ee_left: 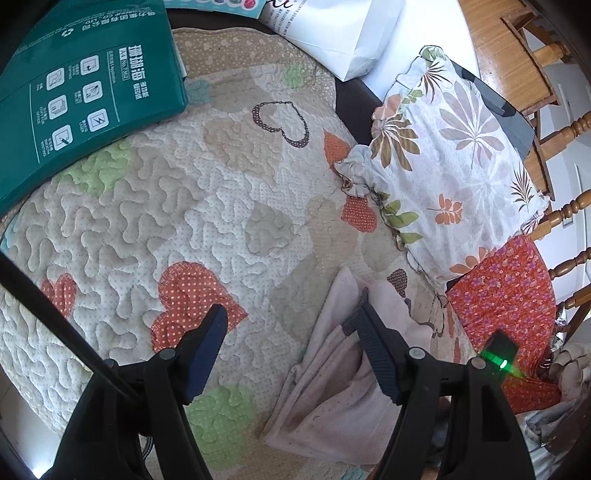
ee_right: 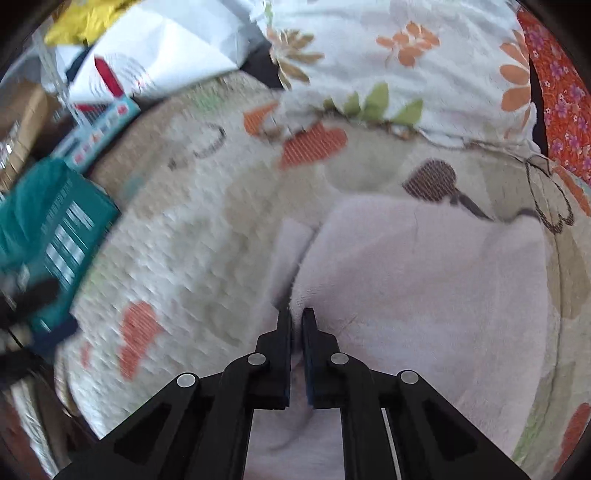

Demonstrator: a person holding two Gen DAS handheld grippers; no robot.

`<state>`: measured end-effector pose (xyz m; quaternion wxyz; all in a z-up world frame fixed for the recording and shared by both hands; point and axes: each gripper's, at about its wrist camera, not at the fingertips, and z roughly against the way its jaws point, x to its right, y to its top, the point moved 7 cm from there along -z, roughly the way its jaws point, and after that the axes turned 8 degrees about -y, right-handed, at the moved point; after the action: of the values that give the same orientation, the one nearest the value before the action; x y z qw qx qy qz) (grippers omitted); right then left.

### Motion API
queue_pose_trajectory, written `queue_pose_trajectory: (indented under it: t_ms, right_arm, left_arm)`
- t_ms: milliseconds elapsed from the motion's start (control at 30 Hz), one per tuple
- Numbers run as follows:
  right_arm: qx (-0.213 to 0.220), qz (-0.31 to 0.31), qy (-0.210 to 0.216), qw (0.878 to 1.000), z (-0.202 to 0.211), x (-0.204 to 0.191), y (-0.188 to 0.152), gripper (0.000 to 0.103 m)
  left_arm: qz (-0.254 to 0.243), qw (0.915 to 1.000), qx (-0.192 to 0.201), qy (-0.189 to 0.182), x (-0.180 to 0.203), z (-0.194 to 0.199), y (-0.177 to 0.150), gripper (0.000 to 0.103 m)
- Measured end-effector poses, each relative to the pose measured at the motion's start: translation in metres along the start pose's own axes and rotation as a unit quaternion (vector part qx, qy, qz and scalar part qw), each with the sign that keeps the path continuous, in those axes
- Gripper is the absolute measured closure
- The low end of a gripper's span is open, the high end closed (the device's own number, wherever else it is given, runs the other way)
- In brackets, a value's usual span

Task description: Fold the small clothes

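Observation:
A pale pink small garment (ee_left: 332, 398) lies partly folded on the quilted heart-pattern mat (ee_left: 184, 206), at the lower right of the left wrist view. My left gripper (ee_left: 291, 308) hangs open above the mat; its right finger (ee_left: 376, 354) is over the garment's upper edge and its left finger is over bare quilt, with nothing gripped. In the right wrist view the same pink garment (ee_right: 424, 277) fills the lower middle. My right gripper (ee_right: 297, 314) is shut, with a fold of the garment's left edge pinched between its pads. This view is motion-blurred.
A green paper box (ee_left: 85, 99) lies on the mat's far left. A floral pillow (ee_left: 443, 166) and a red flowered cloth (ee_left: 506, 306) border the right side. A white paper bag (ee_left: 343, 33) sits behind, and a wooden chair (ee_left: 561, 133) stands at far right.

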<state>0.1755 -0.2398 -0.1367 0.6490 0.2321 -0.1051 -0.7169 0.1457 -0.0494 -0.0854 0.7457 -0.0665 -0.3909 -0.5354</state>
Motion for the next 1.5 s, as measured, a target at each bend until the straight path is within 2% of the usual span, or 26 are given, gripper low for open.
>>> queue_pose_trajectory:
  t_ms: [167, 300, 467, 567, 633, 700, 767, 800, 900, 1000, 1067, 1133, 1233, 1367, 1500]
  right_arm:
    - [-0.028, -0.026, 0.018, 0.999, -0.031, -0.009, -0.001, 0.096]
    - [-0.051, -0.006, 0.030, 0.998, -0.047, -0.015, -0.016, 0.093]
    - [-0.043, -0.006, 0.081, 0.996, -0.021, -0.016, 0.001, 0.086]
    - [-0.017, -0.004, 0.076, 0.997, -0.006, -0.014, 0.015, 0.085]
    - [-0.021, -0.020, 0.062, 0.998, -0.011, -0.009, 0.016, 0.085]
    - [-0.045, -0.040, 0.053, 0.997, -0.029, -0.004, 0.007, 0.085]
    - [-0.071, -0.065, 0.061, 0.993, -0.048, 0.000, -0.003, 0.084]
    - [-0.083, -0.086, 0.079, 0.990, -0.060, 0.000, -0.010, 0.084]
    - [-0.084, -0.116, 0.096, 0.985, -0.062, 0.000, -0.008, 0.082]
    - [-0.088, -0.110, 0.102, 0.985, -0.050, -0.001, -0.001, 0.077]
    - [-0.071, -0.097, 0.103, 0.987, -0.034, -0.001, 0.001, 0.075]
    - [-0.049, -0.080, 0.100, 0.991, -0.013, 0.004, 0.002, 0.068]
    - [-0.028, -0.062, 0.093, 0.993, 0.017, 0.020, -0.005, 0.064]
    - [-0.015, -0.042, 0.055, 0.997, 0.051, 0.057, -0.034, 0.063]
    - [-0.023, -0.047, 0.031, 0.998, 0.073, 0.105, -0.085, 0.063]
  left_arm:
    - [-0.001, 1.0000, -0.006, 0.007, -0.001, -0.005, -0.003, 0.032]
    - [0.003, 1.0000, -0.003, 0.006, -0.003, -0.003, -0.002, 0.032]
    - [0.003, 1.0000, -0.002, 0.007, -0.002, -0.002, -0.001, 0.032]
    - [0.007, 0.9999, -0.002, 0.009, -0.004, -0.002, -0.001, 0.031]
    - [0.009, 0.9999, -0.002, 0.010, -0.005, -0.002, -0.001, 0.030]
    - [0.009, 0.9999, -0.003, 0.012, -0.006, -0.003, -0.002, 0.030]
    - [0.009, 0.9999, -0.002, 0.013, -0.006, -0.003, -0.002, 0.030]
    - [0.008, 0.9999, -0.002, 0.013, -0.007, -0.004, -0.001, 0.030]
    - [0.003, 0.9998, 0.001, 0.018, -0.008, -0.005, -0.001, 0.030]
    - [0.001, 0.9998, -0.002, 0.022, -0.008, -0.008, -0.002, 0.030]
    - [-0.002, 0.9997, -0.007, 0.022, -0.007, -0.010, -0.004, 0.030]
    - [-0.011, 0.9996, -0.009, 0.025, -0.004, -0.011, -0.007, 0.030]
    - [-0.021, 0.9993, -0.012, 0.029, -0.002, -0.011, -0.010, 0.030]
    - [-0.041, 0.9981, -0.021, 0.042, 0.001, -0.017, -0.019, 0.030]
    - [-0.074, 0.9951, -0.036, 0.055, 0.009, -0.027, -0.034, 0.030]
